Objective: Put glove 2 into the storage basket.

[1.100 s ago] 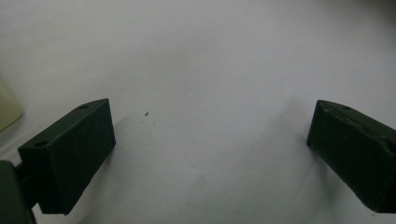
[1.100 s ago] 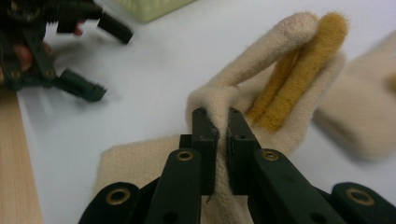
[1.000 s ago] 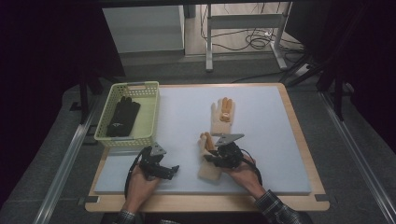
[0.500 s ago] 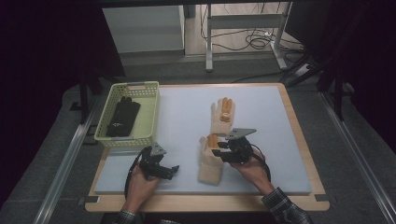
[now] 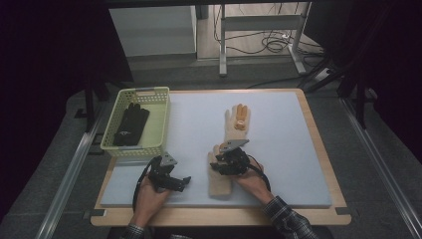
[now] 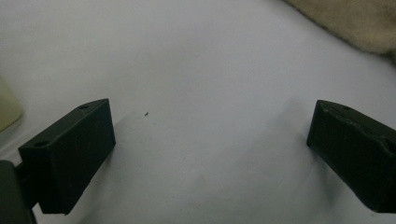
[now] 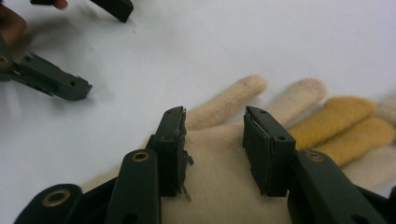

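A cream glove [image 5: 220, 178] lies flat on the bench [image 5: 298, 164], near its front edge. The right gripper [image 7: 214, 140] hovers over the glove, its jaws part open and just widened, not pinching the cloth. The left gripper [image 5: 185, 180] rests beside it, jaws wide apart over bare bench.

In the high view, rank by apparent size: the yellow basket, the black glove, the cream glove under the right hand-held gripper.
1. Yellow slatted plastic basket, clearly largest.
2-3. Black fabric glove and cream knitted glove: similar; the cream one is partly covered, so no ranking.
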Available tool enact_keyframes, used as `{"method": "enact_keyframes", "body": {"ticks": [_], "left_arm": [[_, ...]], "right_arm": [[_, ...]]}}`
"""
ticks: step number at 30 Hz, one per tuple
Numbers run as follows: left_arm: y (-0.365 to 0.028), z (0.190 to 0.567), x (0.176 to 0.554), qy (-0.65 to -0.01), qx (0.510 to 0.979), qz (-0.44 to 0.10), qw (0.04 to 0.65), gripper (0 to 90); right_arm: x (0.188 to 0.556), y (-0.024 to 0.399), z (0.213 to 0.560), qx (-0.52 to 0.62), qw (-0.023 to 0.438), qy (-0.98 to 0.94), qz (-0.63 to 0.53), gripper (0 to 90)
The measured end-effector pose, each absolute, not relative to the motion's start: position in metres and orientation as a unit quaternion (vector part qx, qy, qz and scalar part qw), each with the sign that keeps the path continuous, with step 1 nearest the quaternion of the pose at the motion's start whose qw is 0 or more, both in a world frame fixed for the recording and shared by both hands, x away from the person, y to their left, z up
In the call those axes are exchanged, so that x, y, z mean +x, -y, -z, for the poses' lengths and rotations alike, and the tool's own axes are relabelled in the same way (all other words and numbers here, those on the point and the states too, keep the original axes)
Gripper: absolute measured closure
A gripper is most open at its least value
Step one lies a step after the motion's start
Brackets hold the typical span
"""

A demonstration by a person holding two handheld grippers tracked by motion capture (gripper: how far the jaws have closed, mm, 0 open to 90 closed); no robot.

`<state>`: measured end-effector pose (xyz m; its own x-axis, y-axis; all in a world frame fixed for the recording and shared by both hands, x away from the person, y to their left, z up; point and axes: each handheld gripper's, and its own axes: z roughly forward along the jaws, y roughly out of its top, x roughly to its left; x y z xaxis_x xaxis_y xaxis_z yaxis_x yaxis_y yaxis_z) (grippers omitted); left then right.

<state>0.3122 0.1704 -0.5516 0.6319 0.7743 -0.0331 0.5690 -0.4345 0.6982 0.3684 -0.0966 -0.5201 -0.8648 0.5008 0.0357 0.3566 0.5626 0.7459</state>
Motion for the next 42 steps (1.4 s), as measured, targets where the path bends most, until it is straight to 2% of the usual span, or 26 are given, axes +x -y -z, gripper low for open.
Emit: {"method": "enact_keyframes", "body": {"ticks": [12,16,31,42], "left_arm": [[-0.17,0.552,0.312,-0.404,0.833,-0.147,0.348,1.2],[-0.17,0.551,0.312,-0.404,0.834,-0.147,0.347,1.1],[-0.171,0.551,0.312,-0.404,0.834,-0.146,0.347,1.1],[-0.17,0.552,0.312,-0.405,0.833,-0.145,0.347,1.1]], "right_arm": [[0.404,0.151,0.504,0.299,0.145,-0.85,-0.409,54.5],[0.428,0.164,0.503,0.324,0.165,-0.84,-0.403,49.8],[0.491,0.161,0.504,0.354,0.188,-0.834,-0.38,40.5],[0.515,0.149,0.529,0.352,0.193,-0.844,-0.356,39.9]]}}
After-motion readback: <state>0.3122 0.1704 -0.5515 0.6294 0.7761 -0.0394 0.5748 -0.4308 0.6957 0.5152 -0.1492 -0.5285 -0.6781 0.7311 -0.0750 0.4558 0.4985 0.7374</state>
